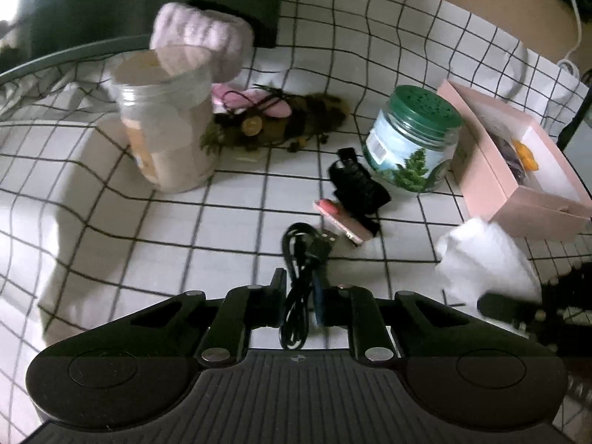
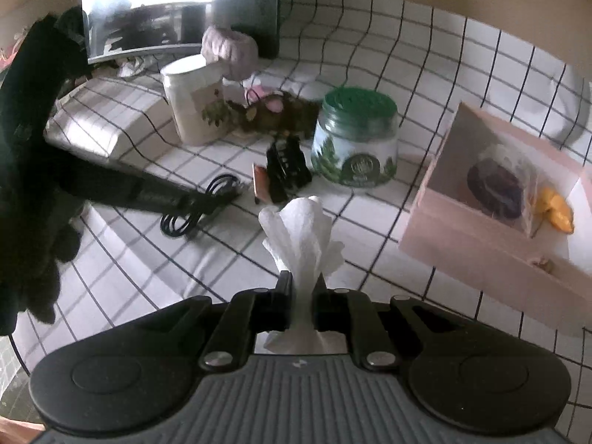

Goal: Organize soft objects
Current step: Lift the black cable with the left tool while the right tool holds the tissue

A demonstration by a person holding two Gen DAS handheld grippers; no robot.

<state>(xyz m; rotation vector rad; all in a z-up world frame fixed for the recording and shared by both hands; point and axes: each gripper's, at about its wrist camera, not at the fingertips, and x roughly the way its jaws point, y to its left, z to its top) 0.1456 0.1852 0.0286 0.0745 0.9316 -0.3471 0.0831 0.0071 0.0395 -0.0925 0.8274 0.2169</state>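
Cable (image 1: 299,277), pinched in the closed left gripper (image 1: 301,296) at six o'clock on the checked cloth (image 1: 222,222), could snag the pink case (image 1: 342,224) when lifted, while the closed right gripper (image 2: 301,296) risks tearing its tissue (image 2: 301,233).

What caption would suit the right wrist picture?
Right gripper pinches a white tissue above the checked cloth, pink box alongside.

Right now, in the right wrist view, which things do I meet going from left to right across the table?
black cable → pale tall jar → black clip → green-lidded jar → pink box.
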